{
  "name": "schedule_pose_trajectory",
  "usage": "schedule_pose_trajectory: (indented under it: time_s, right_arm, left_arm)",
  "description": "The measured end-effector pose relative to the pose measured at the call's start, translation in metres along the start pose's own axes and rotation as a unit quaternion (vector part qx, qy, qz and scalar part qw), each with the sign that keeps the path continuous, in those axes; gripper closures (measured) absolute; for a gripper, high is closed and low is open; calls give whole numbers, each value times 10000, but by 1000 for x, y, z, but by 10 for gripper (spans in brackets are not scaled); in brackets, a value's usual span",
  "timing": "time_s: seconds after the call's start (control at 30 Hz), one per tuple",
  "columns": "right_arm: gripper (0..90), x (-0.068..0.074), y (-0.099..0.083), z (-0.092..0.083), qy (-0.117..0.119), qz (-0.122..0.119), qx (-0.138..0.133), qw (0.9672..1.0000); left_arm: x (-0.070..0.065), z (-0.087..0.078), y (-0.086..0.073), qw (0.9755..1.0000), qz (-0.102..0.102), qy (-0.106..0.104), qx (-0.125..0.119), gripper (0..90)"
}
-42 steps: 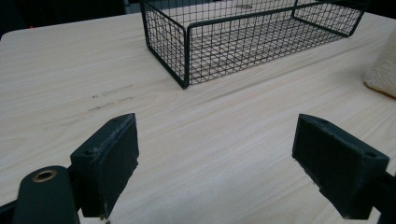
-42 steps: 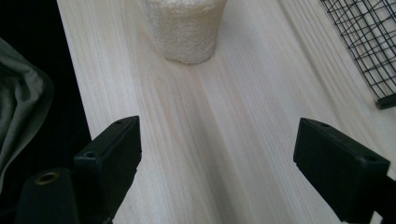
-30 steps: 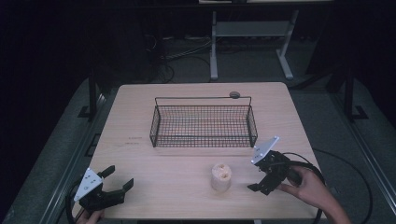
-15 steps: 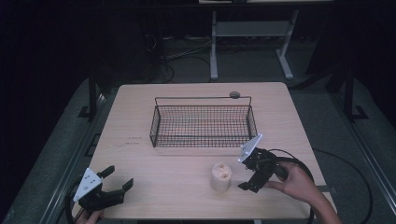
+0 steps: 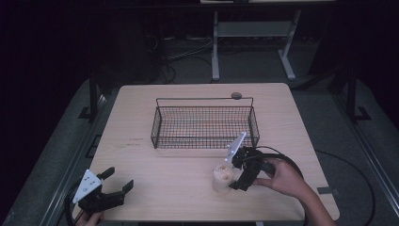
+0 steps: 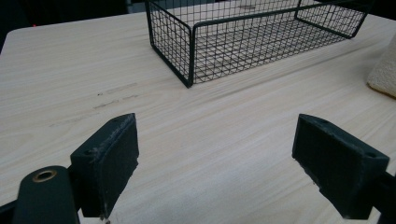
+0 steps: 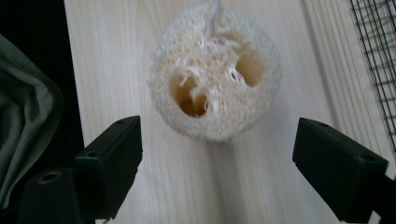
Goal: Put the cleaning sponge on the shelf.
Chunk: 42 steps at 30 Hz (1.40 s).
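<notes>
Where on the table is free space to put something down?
Bare wood lies between the left gripper and the loofah, and left of the wire basket. It is crowded where the right gripper reaches the loofah.

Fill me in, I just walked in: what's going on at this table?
A person holds a gripper in each hand. The right gripper is open and poised right at a pale loofah sponge standing on the wooden table, jaws on either side but not closed on it. A black wire basket sits just behind, with nothing in it. The left gripper rests open near the table's front left corner.
</notes>
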State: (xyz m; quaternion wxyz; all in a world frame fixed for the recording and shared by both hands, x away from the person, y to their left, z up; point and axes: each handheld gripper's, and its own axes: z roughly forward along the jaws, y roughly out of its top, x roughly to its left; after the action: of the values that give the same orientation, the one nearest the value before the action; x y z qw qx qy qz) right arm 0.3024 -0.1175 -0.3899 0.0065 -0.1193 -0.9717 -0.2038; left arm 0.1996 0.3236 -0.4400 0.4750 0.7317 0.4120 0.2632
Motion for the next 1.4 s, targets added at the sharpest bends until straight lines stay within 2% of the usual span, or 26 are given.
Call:
schedule_pose_trajectory:
  time_s: [0.47, 0.67, 0.83, 0.93, 1.4]
  right_arm:
    - [161, 0, 23, 17, 49, -126, 296, 9995]
    - [268, -1, 27, 23, 127, -77, 405, 9991]
    - [271, -2, 28, 19, 122, -93, 384, 9991]
    - [272, -2, 29, 14, 195, -73, 322, 9993]
    - [272, -14, 38, -16, 37, -5, 173, 9998]
  left_arm:
    - [1, -2, 0, 10000, -20, 21, -32, 138]
    - [2, -3, 0, 10000, -30, 32, -30, 138]
    - [2, -4, 0, 10000, -31, 28, -45, 138]
    - [2, -4, 0, 10000, -32, 39, -50, 138]
    - [2, -4, -1, 10000, -35, 42, -43, 138]
